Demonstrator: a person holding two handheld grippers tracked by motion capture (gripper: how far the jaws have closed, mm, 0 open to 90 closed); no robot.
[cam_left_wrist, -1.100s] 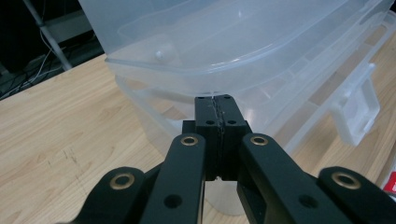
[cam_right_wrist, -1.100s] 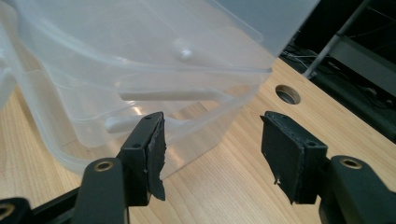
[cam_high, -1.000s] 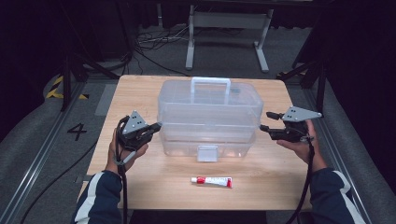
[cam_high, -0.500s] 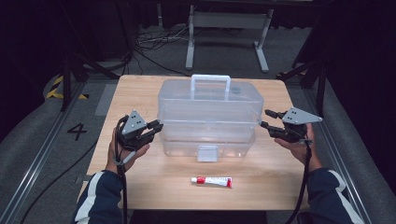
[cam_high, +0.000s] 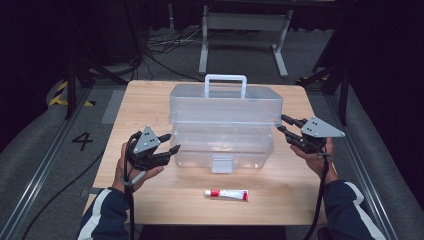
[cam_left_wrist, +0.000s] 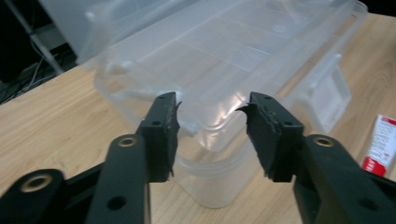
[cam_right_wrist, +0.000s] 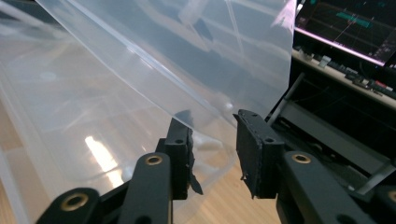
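A clear plastic box (cam_high: 222, 145) with a white handle (cam_high: 225, 80) stands mid-table, its lid (cam_high: 225, 102) lifted a little off the base. My left gripper (cam_high: 173, 142) sits at the box's left front corner. Its jaws have just been opening and stand apart with nothing gripped; in the left gripper view (cam_left_wrist: 212, 105) the box's corner (cam_left_wrist: 205, 140) lies just beyond them. My right gripper (cam_high: 281, 123) is at the lid's right front corner. Its jaws (cam_right_wrist: 212, 123) have just been closing, and the lid's edge (cam_right_wrist: 140, 56) runs down between them without the pads pressing on it.
A red and white tube (cam_high: 226, 194) lies on the wooden table (cam_high: 150, 100) in front of the box's latch (cam_high: 221, 163), near the front edge. Behind the table are a metal stand (cam_high: 245, 22) and floor cables. A lit screen (cam_right_wrist: 345, 28) is beyond the table's right side.
The left gripper's jaws have gone from shut to apart. The right gripper's jaws have narrowed around the lid's corner. Both hands and the box have stayed in place.
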